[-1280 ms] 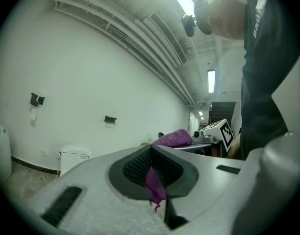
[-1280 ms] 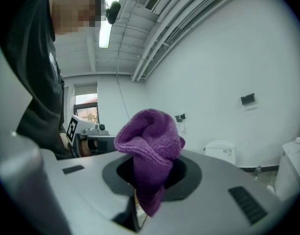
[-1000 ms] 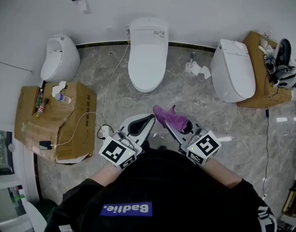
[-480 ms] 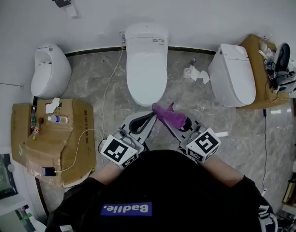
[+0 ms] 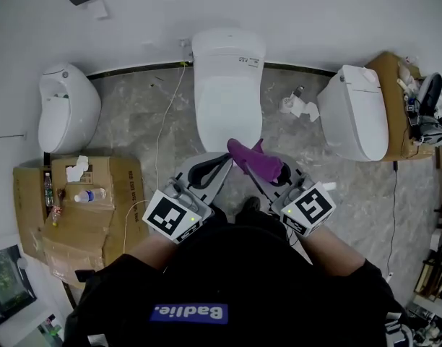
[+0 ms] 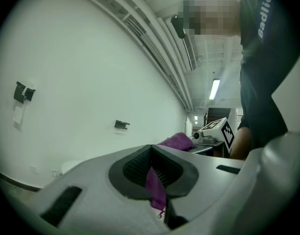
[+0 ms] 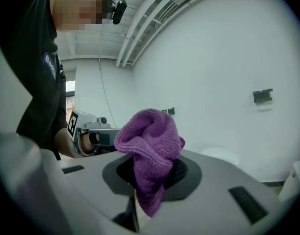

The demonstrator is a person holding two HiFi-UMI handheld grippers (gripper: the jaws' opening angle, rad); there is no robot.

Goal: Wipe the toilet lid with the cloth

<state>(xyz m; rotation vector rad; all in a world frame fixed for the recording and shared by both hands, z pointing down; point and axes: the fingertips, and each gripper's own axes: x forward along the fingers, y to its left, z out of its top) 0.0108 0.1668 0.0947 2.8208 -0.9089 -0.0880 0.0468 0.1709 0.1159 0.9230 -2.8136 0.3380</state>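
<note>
Right gripper view shows purple terry cloth (image 7: 149,146) bunched into folds

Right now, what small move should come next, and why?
Probably carry the right tool forward and down until the purple cloth touches the toilet lid. The tool is shut on the cloth, which is bunched near the closed lid's front edge, not visibly on it.
</note>
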